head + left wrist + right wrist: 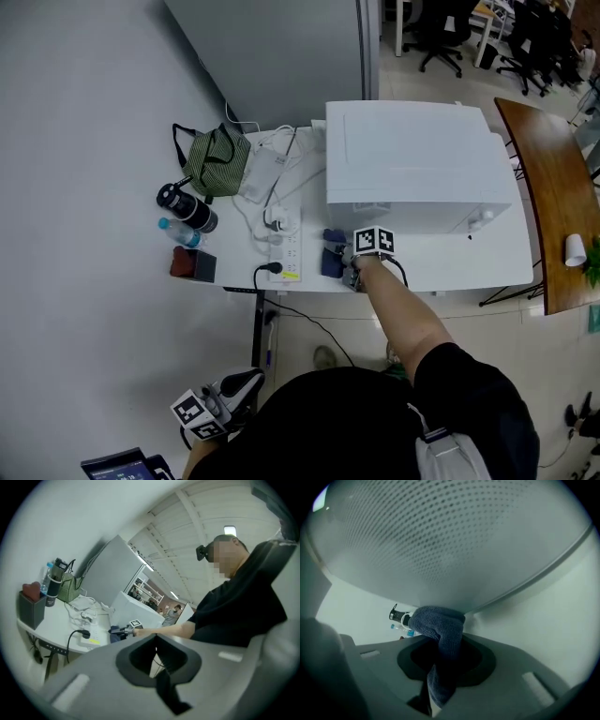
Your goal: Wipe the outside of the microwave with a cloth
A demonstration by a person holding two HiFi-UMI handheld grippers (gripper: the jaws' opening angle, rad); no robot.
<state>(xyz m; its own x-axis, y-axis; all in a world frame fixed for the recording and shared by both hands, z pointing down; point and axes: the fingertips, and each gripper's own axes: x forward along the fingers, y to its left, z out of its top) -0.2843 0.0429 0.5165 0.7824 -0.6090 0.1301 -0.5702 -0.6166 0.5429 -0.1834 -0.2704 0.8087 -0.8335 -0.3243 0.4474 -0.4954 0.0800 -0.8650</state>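
Step in hand: wiping, judged to be early, at the low near-left corner of the microwave [412, 169].
Right tool [345, 262]: clamped on the blue cloth [438, 625], whose bunched end presses where the microwave's dotted near panel meets the desk [469, 267].
Left tool [155, 644]: jaws together on nothing, held low and well off the desk's near edge.
Microwave: far right on the desk, its top and right part away from the cloth.
Next move: probably a steady sweep right along the near panel with the cloth kept flat, steering away from the power strip [286, 258] just left.
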